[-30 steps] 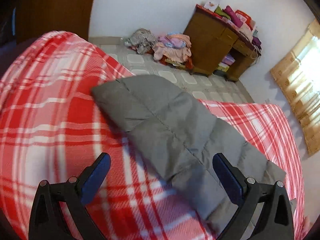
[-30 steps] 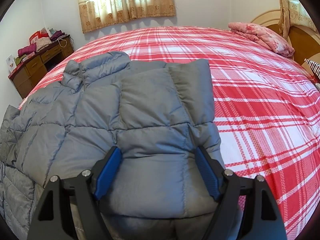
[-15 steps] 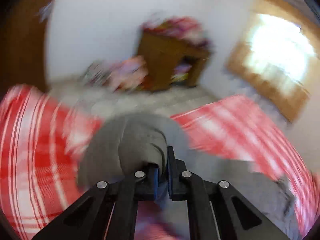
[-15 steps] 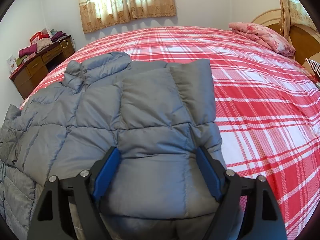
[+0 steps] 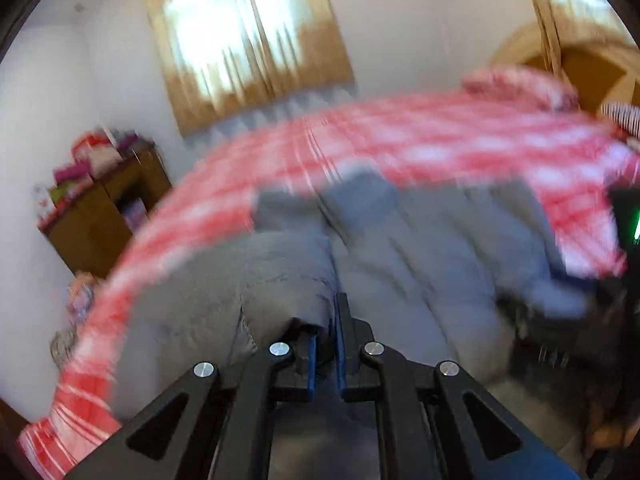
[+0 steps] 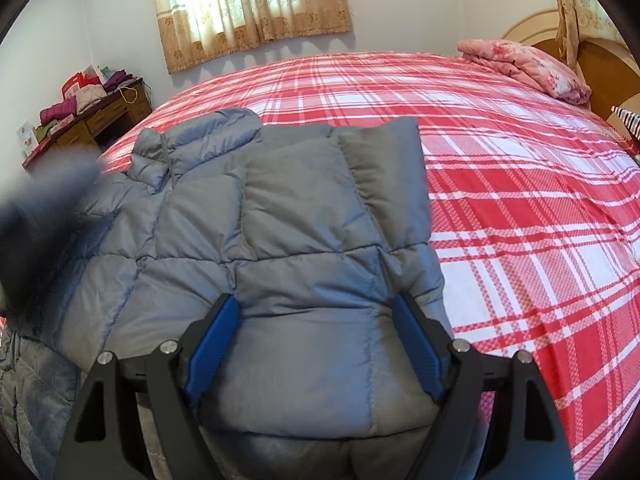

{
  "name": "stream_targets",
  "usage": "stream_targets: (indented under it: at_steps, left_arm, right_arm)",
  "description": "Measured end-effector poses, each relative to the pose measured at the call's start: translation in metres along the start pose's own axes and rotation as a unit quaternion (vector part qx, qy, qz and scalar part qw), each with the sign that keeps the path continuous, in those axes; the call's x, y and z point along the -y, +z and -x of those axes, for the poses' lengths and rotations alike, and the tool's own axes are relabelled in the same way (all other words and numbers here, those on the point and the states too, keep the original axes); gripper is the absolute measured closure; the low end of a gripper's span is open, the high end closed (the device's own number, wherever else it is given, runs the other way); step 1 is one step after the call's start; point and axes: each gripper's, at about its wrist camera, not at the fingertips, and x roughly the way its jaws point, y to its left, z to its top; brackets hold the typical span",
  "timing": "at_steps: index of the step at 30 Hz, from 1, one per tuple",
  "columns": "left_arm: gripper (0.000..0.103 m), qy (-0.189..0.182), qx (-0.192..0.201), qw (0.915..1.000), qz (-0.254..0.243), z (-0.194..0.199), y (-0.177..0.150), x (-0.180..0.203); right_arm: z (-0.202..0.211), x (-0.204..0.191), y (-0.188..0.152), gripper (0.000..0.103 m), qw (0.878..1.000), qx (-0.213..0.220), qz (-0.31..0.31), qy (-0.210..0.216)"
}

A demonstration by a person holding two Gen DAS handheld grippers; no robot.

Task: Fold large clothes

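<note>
1. On the bed with the red-and-white plaid cover (image 6: 520,184) lies the grey quilted puffer jacket (image 6: 304,216), spread near the foot edge, collar toward the curtained window (image 6: 248,4). One sleeve is already laid across the chest.

2. Left tongs (image 5: 325,344): clenched on a bunched fold of the jacket's grey fabric, seemingly the other sleeve (image 5: 280,276). The left wrist view is heavily blurred, so the exact part gripped cannot be confirmed.

3. Right tongs (image 6: 316,344): released, jaws standing wide to either side of the jacket's lower panel, the blue pads (image 6: 212,344) alongside the padding. Whether they press the fabric down cannot be told.

4. Step in hand, as judged: carrying the gripped sleeve over the jacket body to lay it across the chest.

5. Recommended practice: keep the grip firm until the sleeve lies flat; aim it parallel to the sleeve already folded; keep the right tongs steadying the hem so the slippery shell does not drag.

6. Risk: puffy fill may spring back; smooth after release.
</note>
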Motion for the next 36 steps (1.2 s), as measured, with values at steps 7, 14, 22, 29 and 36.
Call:
stream_targets:
  at_steps: [7, 14, 22, 29, 36]
  left_arm:
    - [0.093, -0.022, -0.046, 0.9987, 0.000, -0.020, -0.033, 0.008]
    - [0.093, -0.098, -0.061, 0.9931, 0.017, 0.013, -0.033, -0.006]
    - [0.093, -0.086, -0.004, 0.9893, 0.118, 0.080, -0.061, -0.070]
    - [0.093, 0.079, 0.002, 0.9680, 0.238, 0.055, -0.057, -0.173]
    - [0.092, 0.115, -0.084, 0.9510, 0.274, -0.018, -0.106, -0.197]
  right_arm:
    - [0.001, 0.003, 0.000, 0.019, 1.000, 0.002, -0.007, 0.010]
    - [0.000, 0.002, 0.000, 0.019, 1.000, 0.000, -0.002, 0.004]
    - [-0.003, -0.009, 0.003, 0.015, 0.999, -0.018, 0.023, -0.023]
    - [0.070, -0.065, 0.014, 0.015, 0.995, 0.047, 0.044, 0.078]
    - [0.082, -0.181, 0.000, 0.000, 0.972, 0.046, 0.158, 0.168]
